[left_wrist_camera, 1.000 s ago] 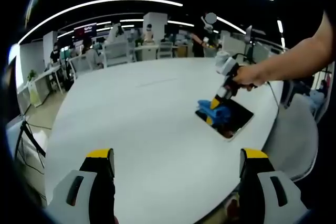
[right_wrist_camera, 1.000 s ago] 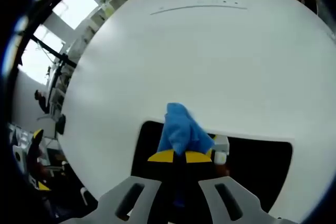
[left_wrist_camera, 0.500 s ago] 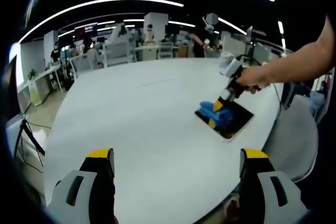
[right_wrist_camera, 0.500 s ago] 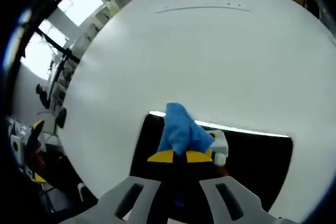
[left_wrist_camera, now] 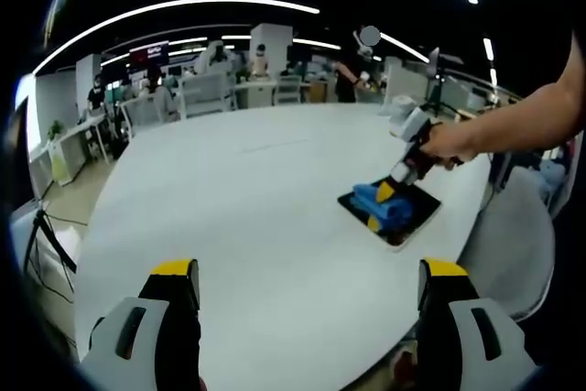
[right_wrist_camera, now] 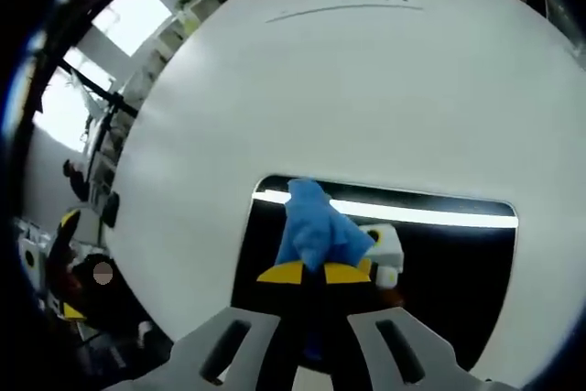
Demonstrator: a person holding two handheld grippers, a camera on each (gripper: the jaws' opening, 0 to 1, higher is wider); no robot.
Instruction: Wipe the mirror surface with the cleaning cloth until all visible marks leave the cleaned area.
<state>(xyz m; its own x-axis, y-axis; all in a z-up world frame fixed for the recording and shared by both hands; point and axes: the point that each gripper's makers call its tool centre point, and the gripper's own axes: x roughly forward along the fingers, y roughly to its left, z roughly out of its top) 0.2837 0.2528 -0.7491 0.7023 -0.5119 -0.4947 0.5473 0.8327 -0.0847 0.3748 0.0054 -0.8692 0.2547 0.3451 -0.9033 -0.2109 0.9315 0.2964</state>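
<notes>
cleaning cloth (right_wrist_camera: 316, 226): soft, light, bunched; right gripper (right_wrist_camera: 309, 273) pinches it closed, pressed on the mirror (right_wrist_camera: 458, 263). mirror: flat, rigid, likely fragile. left gripper (left_wrist_camera: 309, 274): wide open, empty, well apart from the mirror.

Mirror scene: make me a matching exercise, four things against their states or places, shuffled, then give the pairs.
1. cleaning cloth
2. mirror
3. left tongs
4. right tongs

A. open, over bare table
B. lies flat on the white table
C. blue, bunched on the glass
D. shut on the cleaning cloth

Pairs: 1-C, 2-B, 3-A, 4-D
</notes>
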